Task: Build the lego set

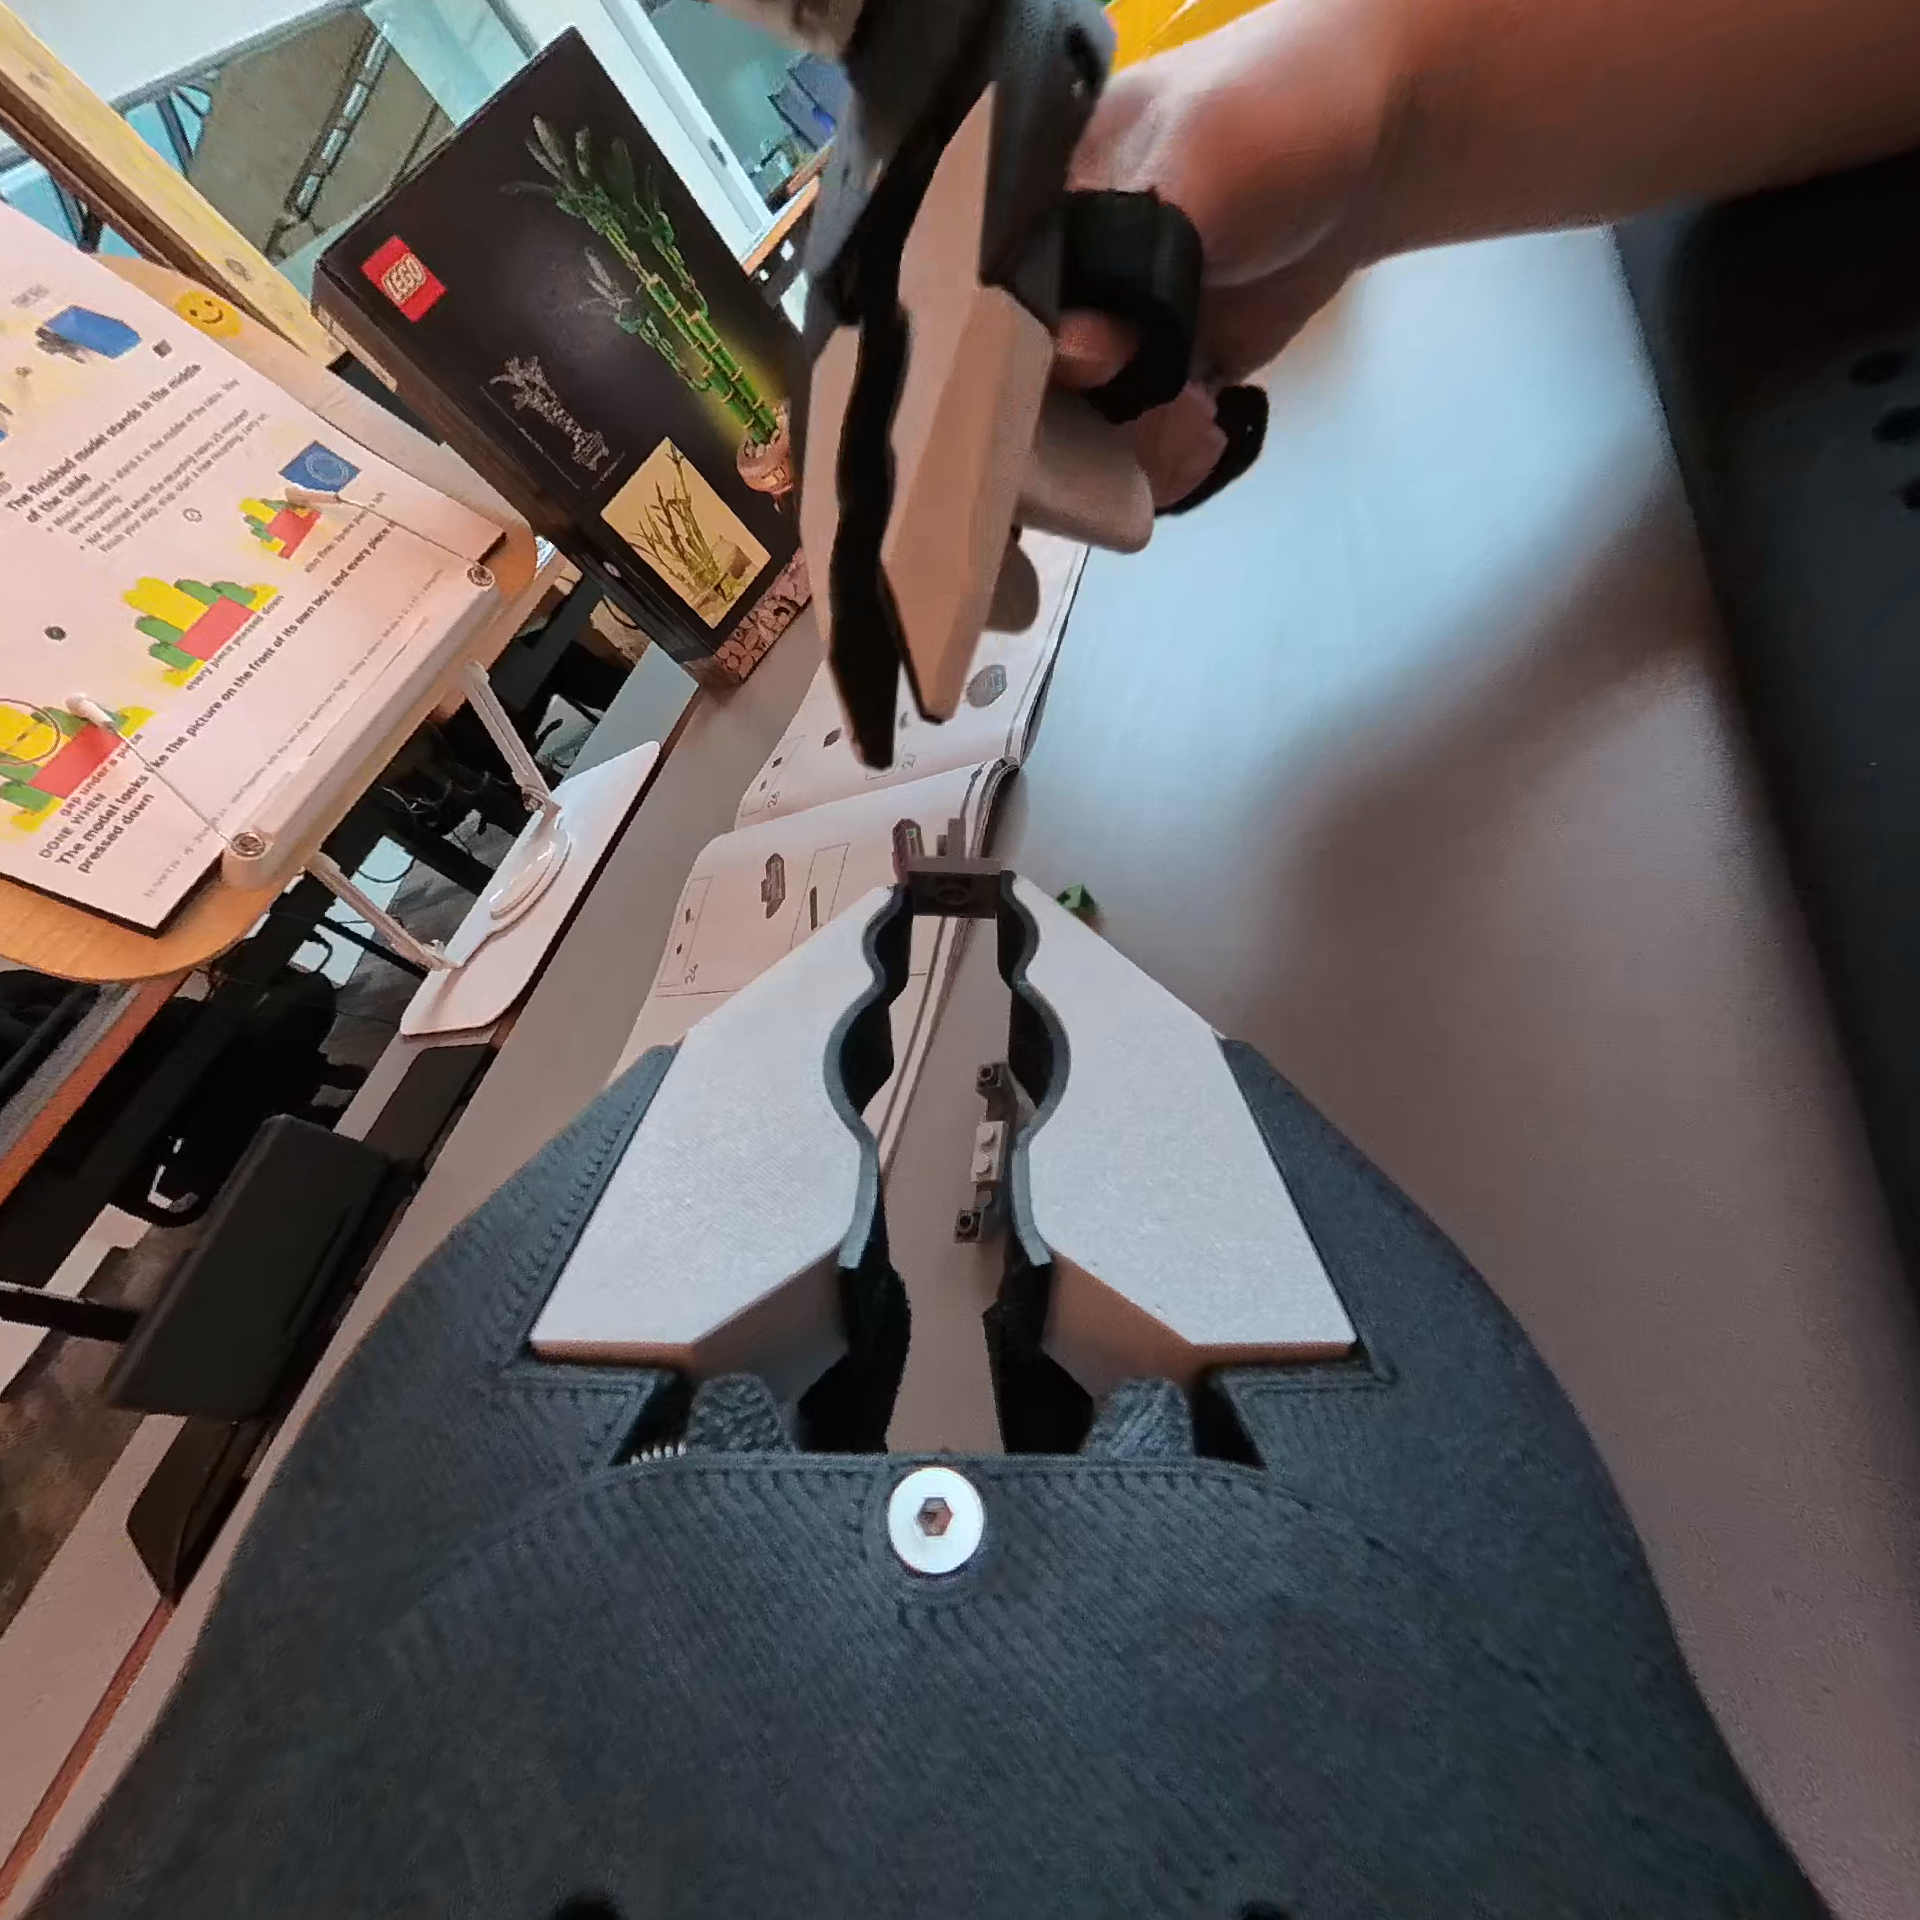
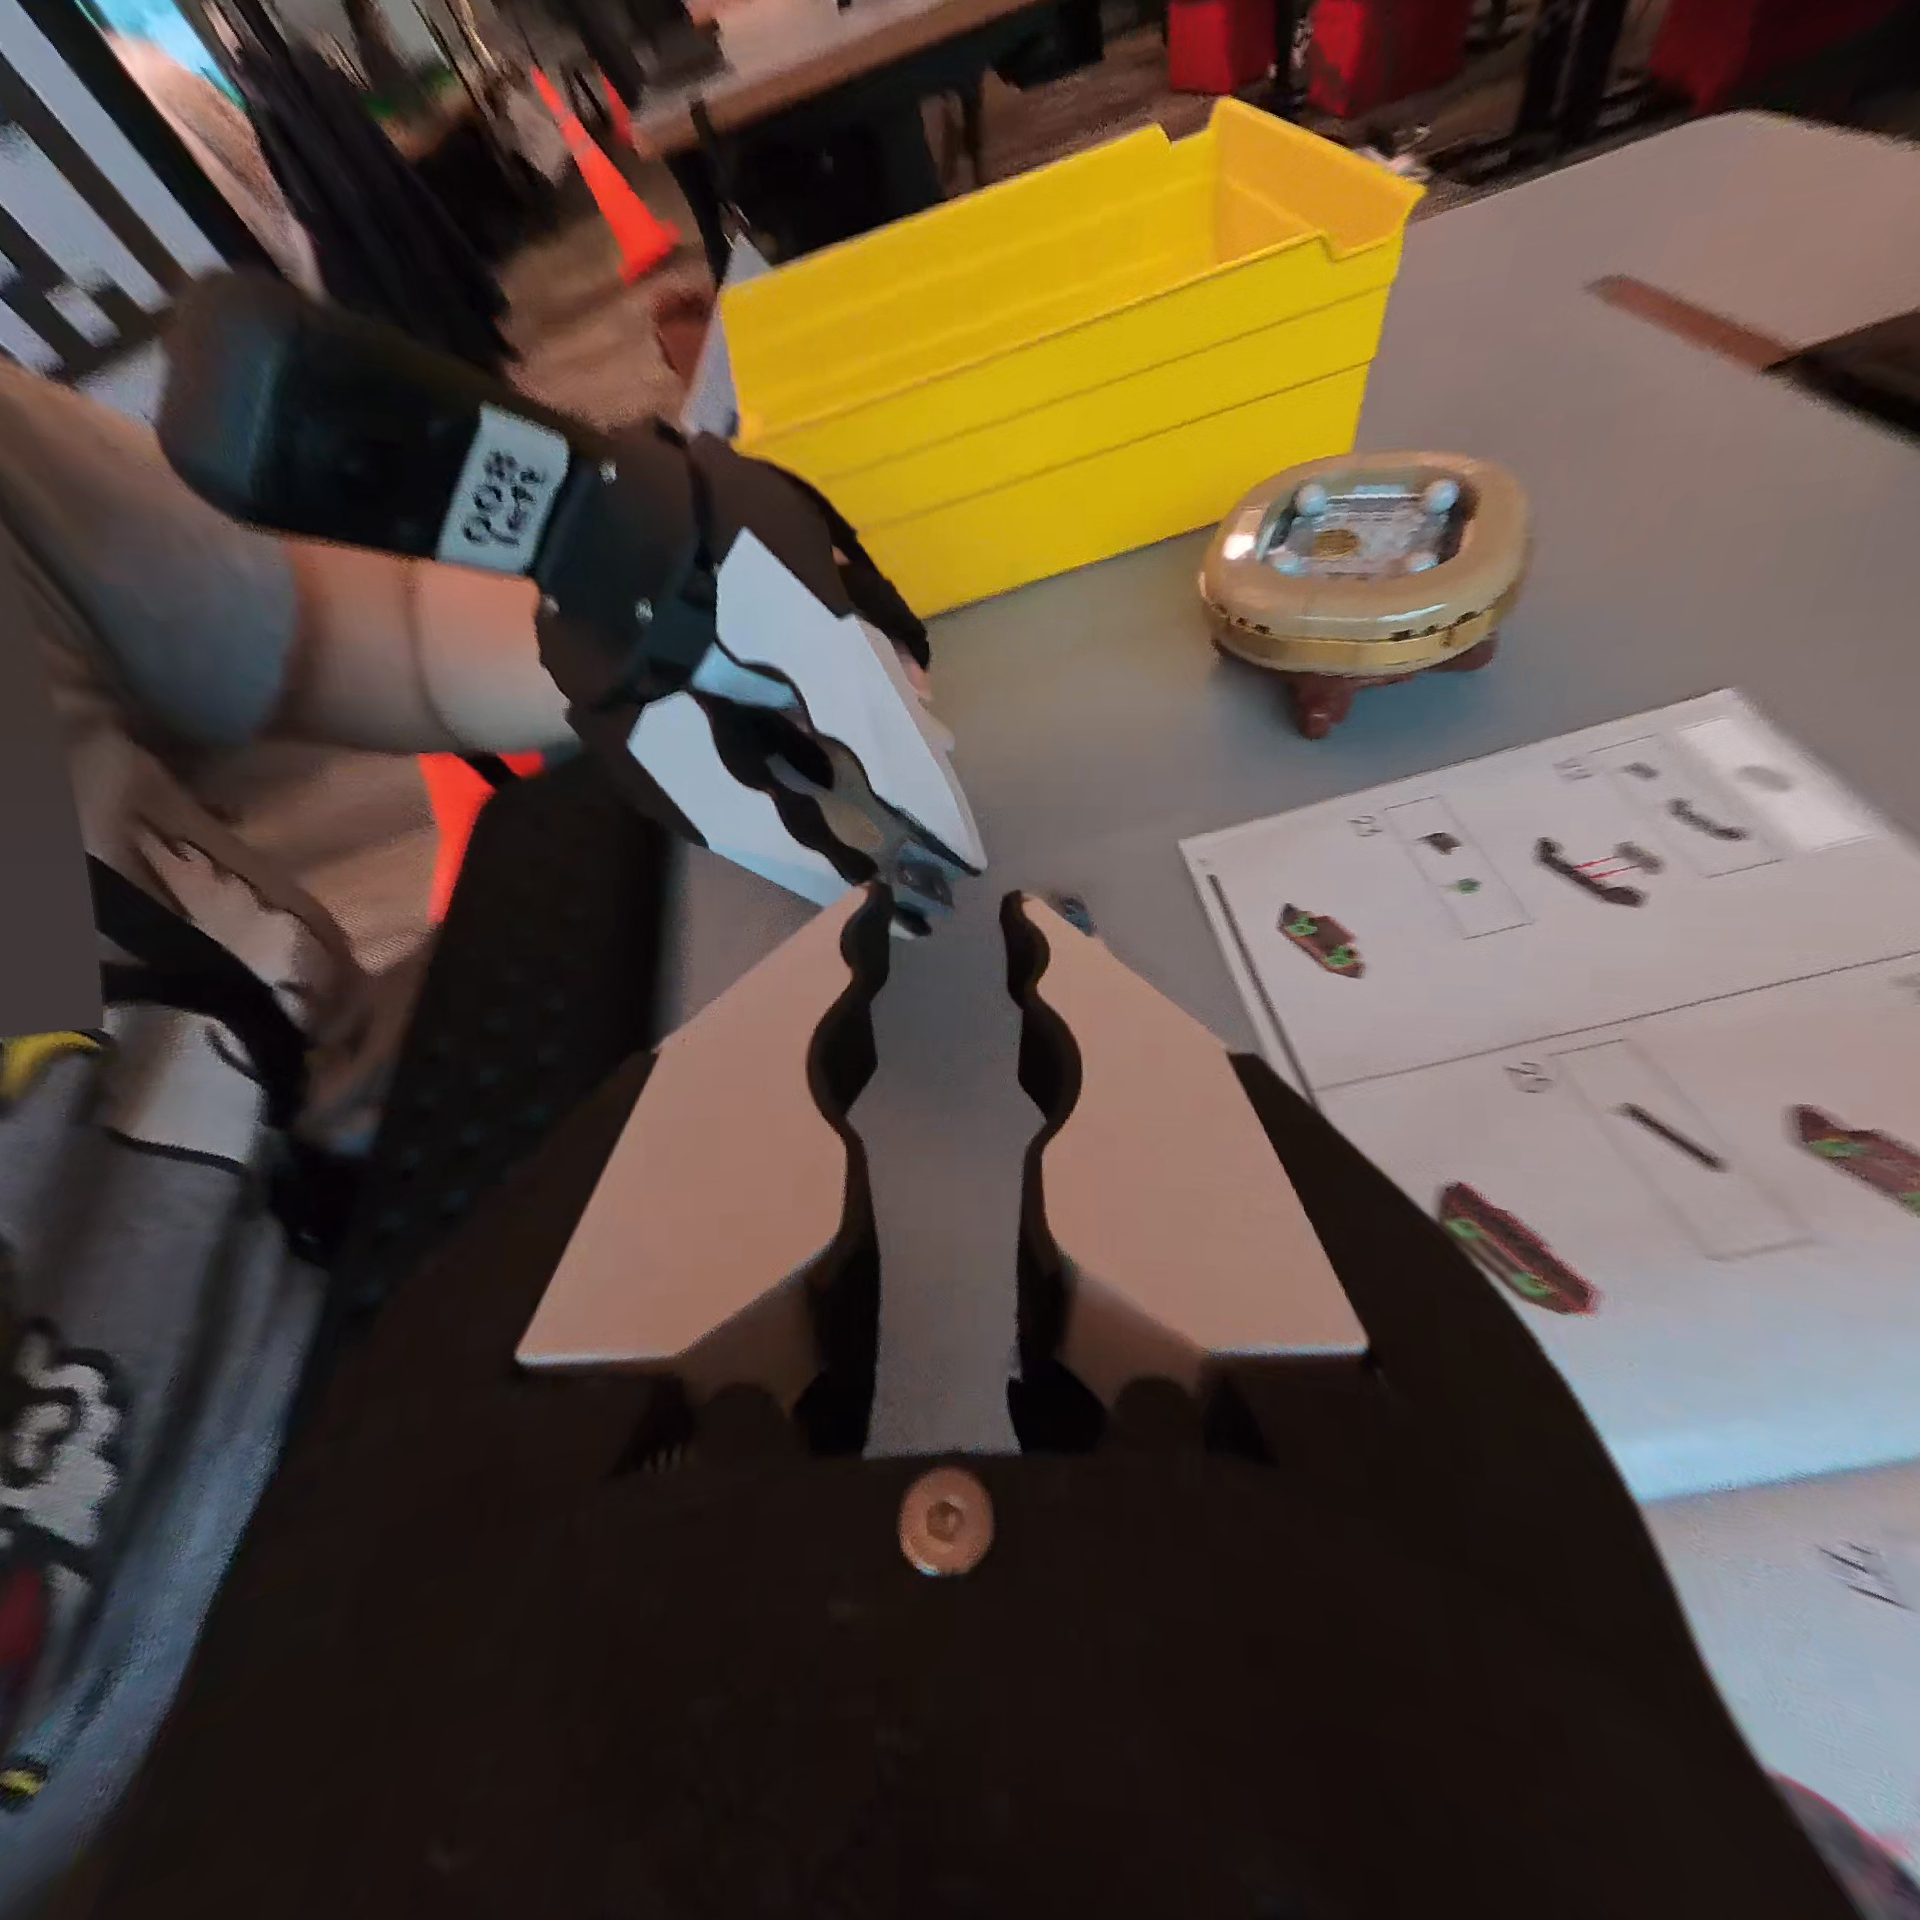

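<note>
While left tool (image 1: 951,891) pinches dark brick (image 1: 948,896), branded box (image 1: 582,384) stands

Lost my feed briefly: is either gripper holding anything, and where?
The left gripper pinches a small dark brick by its sides at the fingertips. The right gripper is open, empty.

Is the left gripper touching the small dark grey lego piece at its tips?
Touching. The left wrist view shows the left gripper with the small dark grey lego piece clamped between both jaws, no gap on either side.
</note>
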The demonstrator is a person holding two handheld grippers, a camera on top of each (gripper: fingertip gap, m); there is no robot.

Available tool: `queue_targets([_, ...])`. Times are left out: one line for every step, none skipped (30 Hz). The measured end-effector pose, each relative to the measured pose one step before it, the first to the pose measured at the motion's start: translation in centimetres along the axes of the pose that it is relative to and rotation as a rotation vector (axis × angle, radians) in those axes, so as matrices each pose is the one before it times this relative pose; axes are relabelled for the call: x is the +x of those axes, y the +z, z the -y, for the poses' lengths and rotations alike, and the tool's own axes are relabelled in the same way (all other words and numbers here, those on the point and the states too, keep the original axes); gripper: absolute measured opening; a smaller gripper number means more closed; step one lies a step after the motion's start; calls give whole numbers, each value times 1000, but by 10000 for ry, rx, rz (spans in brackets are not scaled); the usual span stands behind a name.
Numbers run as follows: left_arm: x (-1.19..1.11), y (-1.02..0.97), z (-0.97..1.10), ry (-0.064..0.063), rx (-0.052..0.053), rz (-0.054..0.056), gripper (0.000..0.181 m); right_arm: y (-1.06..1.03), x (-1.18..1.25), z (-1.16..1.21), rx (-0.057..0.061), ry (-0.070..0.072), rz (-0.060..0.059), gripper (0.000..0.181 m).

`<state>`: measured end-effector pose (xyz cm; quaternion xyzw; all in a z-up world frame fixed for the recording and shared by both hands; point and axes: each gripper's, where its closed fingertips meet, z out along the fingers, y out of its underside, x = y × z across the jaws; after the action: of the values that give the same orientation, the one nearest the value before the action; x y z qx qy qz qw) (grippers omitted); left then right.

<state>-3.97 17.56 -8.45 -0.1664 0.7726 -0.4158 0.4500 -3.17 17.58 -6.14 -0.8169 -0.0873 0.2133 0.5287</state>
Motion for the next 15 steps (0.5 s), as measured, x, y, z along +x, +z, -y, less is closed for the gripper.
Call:
queue_targets([-4,-37,89,36,37,29,14,173,-155,162,226,532,368,20])
queue_targets([-62,-49,151,36,75,52,14,151,-77,58,152,519,325,20])
queue_targets([63,-47,125,28,63,-33,14,143,-17,-144,11,465,283,23])
queue_targets([35,-40,81,23,30,-17,14,128,70,-266,-87,338,176,24])
queue_targets([-44,-43,85,43,42,45,14,119,167,-269,-96,188,39,24])
queue_targets([61,-55,132,61,66,-20,14,143,32,-279,-121,107,61,24])
queue_targets([126,-54,157,56,87,-51,14,178,-99,-270,-141,120,123,25])
queue_targets([25,-47,161,48,80,21,14,190,-139,-252,-130,145,135,25])
queue_targets([12,-34,158,48,69,22,14,191,-192,-220,-101,156,175,26])
queue_targets([168,-10,125,57,57,-80,14,181,-317,-163,-70,165,257,26])
queue_targets([126,-5,56,49,22,-37,14,183,-305,-197,-96,200,261,26])
queue_targets([-45,-2,68,51,20,72,14,166,-171,-212,-103,190,182,27])
queue_targets([115,-17,96,34,54,-44,14,160,43,-183,-78,130,51,27])
queue_targets([170,-2,61,-4,29,-96,14,129,63,-125,-52,72,18,26])
queue_targets([-3,3,39,-6,7,21,14,101,-129,-75,-26,52,120,24])
